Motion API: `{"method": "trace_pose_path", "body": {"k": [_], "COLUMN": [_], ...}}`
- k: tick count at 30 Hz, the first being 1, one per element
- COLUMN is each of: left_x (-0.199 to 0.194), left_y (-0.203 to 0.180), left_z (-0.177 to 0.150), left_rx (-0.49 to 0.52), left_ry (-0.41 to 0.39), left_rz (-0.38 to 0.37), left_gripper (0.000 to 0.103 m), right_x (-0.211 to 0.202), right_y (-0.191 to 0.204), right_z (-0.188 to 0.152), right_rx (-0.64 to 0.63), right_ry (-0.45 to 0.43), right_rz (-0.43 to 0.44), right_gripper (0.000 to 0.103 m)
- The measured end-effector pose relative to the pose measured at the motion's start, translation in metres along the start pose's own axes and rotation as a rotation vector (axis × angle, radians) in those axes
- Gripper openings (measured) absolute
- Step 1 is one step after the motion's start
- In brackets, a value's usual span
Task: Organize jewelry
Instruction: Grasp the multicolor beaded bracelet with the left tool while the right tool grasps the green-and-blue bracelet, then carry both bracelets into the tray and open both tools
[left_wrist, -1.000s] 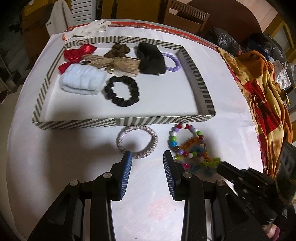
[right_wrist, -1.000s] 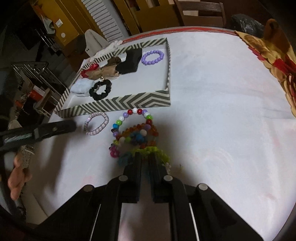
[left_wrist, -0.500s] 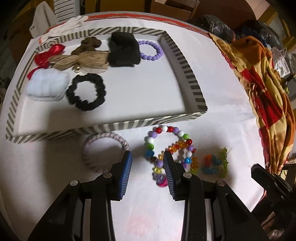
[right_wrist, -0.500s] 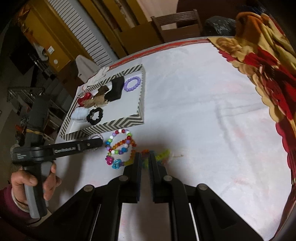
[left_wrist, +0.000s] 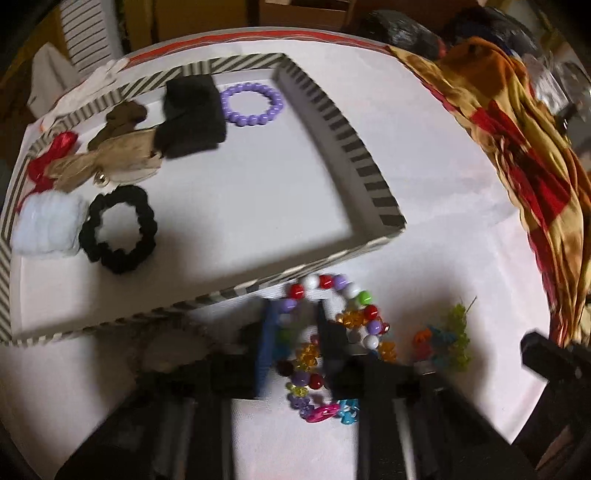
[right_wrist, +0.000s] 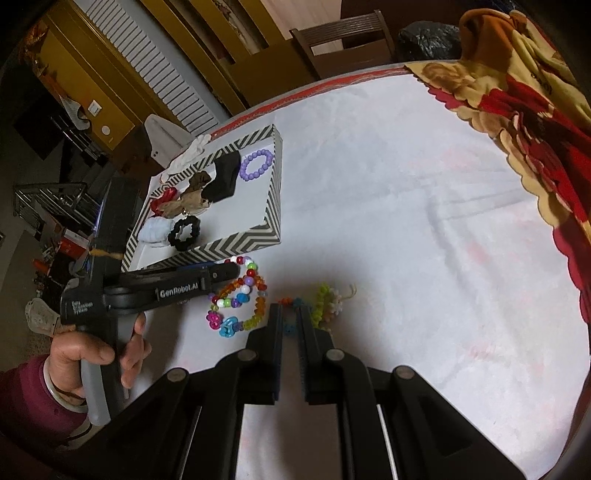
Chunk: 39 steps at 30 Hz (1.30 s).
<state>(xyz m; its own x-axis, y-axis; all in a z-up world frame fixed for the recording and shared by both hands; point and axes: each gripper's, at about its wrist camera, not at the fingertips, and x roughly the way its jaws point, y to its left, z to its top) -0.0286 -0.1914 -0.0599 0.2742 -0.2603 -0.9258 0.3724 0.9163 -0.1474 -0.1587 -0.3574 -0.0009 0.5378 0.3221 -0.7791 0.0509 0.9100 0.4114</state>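
A pile of multicoloured bead bracelets (left_wrist: 328, 332) lies on the white table just in front of the striped tray (left_wrist: 369, 177). My left gripper (left_wrist: 295, 314) is open, its jaws straddling the left side of the pile; the view is blurred. It shows from the side in the right wrist view (right_wrist: 221, 275). A small green, orange and blue bead piece (left_wrist: 447, 336) lies to the right; it sits at the tips of my right gripper (right_wrist: 290, 314), whose jaws stand a narrow gap apart with nothing clearly held.
The tray holds a purple bead bracelet (left_wrist: 252, 104), black scrunchie (left_wrist: 118, 233), white scrunchie (left_wrist: 46, 229), black cloth (left_wrist: 192, 116), tan bow (left_wrist: 110, 160) and red ribbon (left_wrist: 51, 153). A woven grey bracelet (left_wrist: 173, 345) lies left of my fingers. A red and yellow cloth (left_wrist: 517, 147) drapes the right side.
My left gripper has moved forward and right, so its jaws now sit around the bead pile. My right gripper's jaws have parted slightly, and the bead piece lies at their tips.
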Motion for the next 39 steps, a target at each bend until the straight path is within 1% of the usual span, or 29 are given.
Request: {"method": "trace_pose_path", "body": {"k": [3, 5, 7, 9, 12, 14, 15, 16, 17, 19, 22, 26, 30, 35, 39], "left_x": [-0.002, -0.004, -0.008, -0.017, -0.028, -0.035, -0.038, -0.039, -0.043, -0.051, -0.064, -0.083, -0.103, -0.124, -0.139], "left_y": [0.002, 0.005, 0.009, 0.016, 0.022, 0.024, 0.025, 0.025, 0.026, 0.031, 0.036, 0.046, 0.063, 0.088, 0.106], "left_z": [-0.001, -0.002, -0.003, -0.005, -0.006, -0.005, -0.005, -0.005, -0.004, -0.005, -0.003, 0.0, 0.005, 0.008, 0.01], "left_rx": [0.009, -0.002, -0.022, -0.035, -0.049, -0.055, -0.059, -0.061, -0.064, -0.074, -0.085, -0.102, -0.128, -0.167, -0.19], "left_ry": [-0.001, 0.002, 0.001, -0.009, -0.025, -0.032, -0.036, -0.039, -0.043, -0.055, -0.075, -0.107, -0.152, -0.195, -0.231], "left_rz": [-0.015, -0.028, -0.051, -0.07, -0.093, -0.109, -0.115, -0.118, -0.122, -0.129, -0.139, -0.136, -0.114, -0.072, -0.042], "left_gripper": [0.006, 0.006, 0.006, 0.006, 0.006, 0.006, 0.006, 0.006, 0.006, 0.006, 0.006, 0.006, 0.006, 0.006, 0.006], "right_x": [0.001, 0.003, 0.011, 0.02, 0.033, 0.045, 0.051, 0.059, 0.064, 0.063, 0.046, 0.019, -0.001, -0.014, -0.016], "right_y": [-0.003, -0.005, -0.009, -0.013, -0.011, -0.01, -0.008, -0.007, -0.005, -0.002, 0.003, 0.015, 0.03, 0.051, 0.066], "right_z": [0.003, 0.003, 0.003, 0.001, -0.002, -0.003, -0.003, -0.004, -0.006, -0.006, 0.0, 0.017, 0.033, 0.052, 0.068], "right_rx": [0.006, 0.002, 0.006, 0.028, 0.032, 0.031, 0.03, 0.022, 0.014, 0.011, 0.016, -0.003, -0.013, -0.067, -0.099], "right_ry": [0.002, 0.013, 0.052, 0.094, 0.101, 0.104, 0.108, 0.116, 0.121, 0.104, 0.072, 0.022, -0.021, -0.06, -0.083], "right_rz": [-0.008, -0.034, -0.07, -0.084, -0.073, -0.082, -0.086, -0.102, -0.125, -0.129, -0.08, -0.023, 0.023, 0.045, 0.061], "right_gripper": [0.007, 0.008, 0.015, 0.034, 0.035, 0.035, 0.034, 0.029, 0.017, 0.006, 0.006, 0.006, 0.006, 0.006, 0.006]}}
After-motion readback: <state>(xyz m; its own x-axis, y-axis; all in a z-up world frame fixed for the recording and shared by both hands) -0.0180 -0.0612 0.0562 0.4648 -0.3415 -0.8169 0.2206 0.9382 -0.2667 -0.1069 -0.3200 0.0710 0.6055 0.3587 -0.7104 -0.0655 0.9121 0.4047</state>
